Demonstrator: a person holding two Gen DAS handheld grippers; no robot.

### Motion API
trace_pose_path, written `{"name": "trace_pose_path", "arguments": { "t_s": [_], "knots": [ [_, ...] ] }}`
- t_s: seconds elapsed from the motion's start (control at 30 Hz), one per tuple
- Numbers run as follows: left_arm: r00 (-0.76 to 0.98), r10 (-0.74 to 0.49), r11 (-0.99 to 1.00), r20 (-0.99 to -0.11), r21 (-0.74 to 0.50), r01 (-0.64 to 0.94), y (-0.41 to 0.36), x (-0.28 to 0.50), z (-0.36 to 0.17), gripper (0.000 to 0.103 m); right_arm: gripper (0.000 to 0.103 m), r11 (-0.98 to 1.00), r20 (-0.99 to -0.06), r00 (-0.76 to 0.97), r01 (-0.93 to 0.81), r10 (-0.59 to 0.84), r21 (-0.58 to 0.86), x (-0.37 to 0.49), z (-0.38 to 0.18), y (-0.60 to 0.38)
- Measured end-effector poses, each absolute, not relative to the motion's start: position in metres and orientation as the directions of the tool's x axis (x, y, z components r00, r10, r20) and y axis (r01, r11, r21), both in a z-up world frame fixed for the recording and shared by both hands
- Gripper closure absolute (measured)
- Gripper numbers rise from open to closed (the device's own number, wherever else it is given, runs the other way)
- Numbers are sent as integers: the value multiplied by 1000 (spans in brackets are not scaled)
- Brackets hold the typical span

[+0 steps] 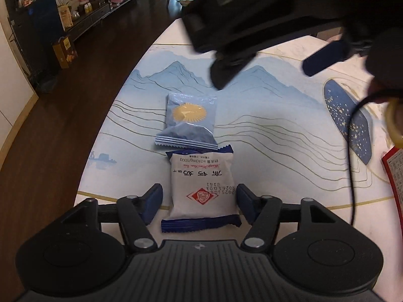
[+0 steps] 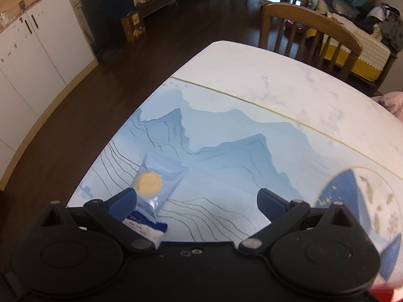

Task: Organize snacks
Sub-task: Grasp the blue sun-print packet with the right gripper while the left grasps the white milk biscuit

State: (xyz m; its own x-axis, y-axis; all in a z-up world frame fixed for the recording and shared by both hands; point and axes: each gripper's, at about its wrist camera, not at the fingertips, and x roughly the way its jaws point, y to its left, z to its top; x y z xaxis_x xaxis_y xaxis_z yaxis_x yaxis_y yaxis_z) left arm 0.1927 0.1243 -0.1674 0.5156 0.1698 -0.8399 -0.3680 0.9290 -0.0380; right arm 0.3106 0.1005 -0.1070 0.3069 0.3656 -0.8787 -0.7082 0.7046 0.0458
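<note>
Left tongs (image 1: 199,201): blue-padded tips set either side of the white snack packet (image 1: 202,188), the right pad at the packet's edge, the left pad with a gap beside it; not yet clenched on it, the packet lying flat on the worktop (image 1: 277,151). Right tongs (image 2: 197,201): spread wide, nothing between the tips, held above the worktop; in the left wrist view they show as a dark blurred mass over the far side of the worktop. White snack packet: blue crimped ends, red diamond emblem, dark printed lettering, lengthwise along the line of the left tongs. Blue snack packet (image 1: 189,120): gold sun disc on the front, lying flat just beyond the white one, its near crimped end touching or overlapping the white packet's far end; in the right wrist view it lies by the left tip of the right tongs. Worktop: pale marble-look surface with a mat printed in blue mountains, thin contour lines and a gold border. Red packet (image 1: 395,176): at the right edge of the worktop, only partly in view. Black cable (image 1: 351,151): trailing down across the right side. Wooden chair (image 2: 309,32): at the far side of the worktop. Dark wood floor (image 1: 50,125): around it.
</note>
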Motion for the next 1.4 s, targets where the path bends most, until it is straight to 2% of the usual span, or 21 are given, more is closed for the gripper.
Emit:
{"name": "trace_pose_path", "arguments": {
  "t_s": [0.03,0.2,0.43,0.67,0.83,1.0,1.03,1.07,1.17,1.4],
  "knots": [
    [516,171,927,-839,-40,-373,125,193,-167,46,0,701,-881,303,-712,364,45,311,-109,105],
    [522,179,921,-834,-45,-387,129,189,-165,53,1,681,-896,272,-731,352,46,312,-123,125],
    [512,197,896,-836,-59,-441,141,174,-162,55,3,686,-919,231,-726,319,55,314,-148,152],
    [506,199,884,-839,-69,-463,144,159,-159,55,11,693,-929,214,-718,301,60,307,-163,169],
    [507,197,881,-839,-75,-467,143,149,-156,55,11,667,-927,236,-744,292,21,299,-167,176],
    [503,199,875,-841,-78,-477,147,149,-155,55,26,625,-911,273,-781,311,-21,292,-165,173],
    [502,198,874,-842,-80,-479,148,148,-155,55,32,615,-907,272,-788,322,-18,291,-164,171],
    [502,198,873,-842,-81,-480,149,147,-155,55,43,600,-901,264,-800,346,-4,290,-161,169],
    [504,195,872,-842,-86,-482,150,145,-154,55,52,575,-898,246,-818,365,9,286,-156,165],
    [504,185,868,-844,-100,-486,159,145,-154,55,56,589,-897,234,-808,375,36,282,-148,138]
  ]
}}
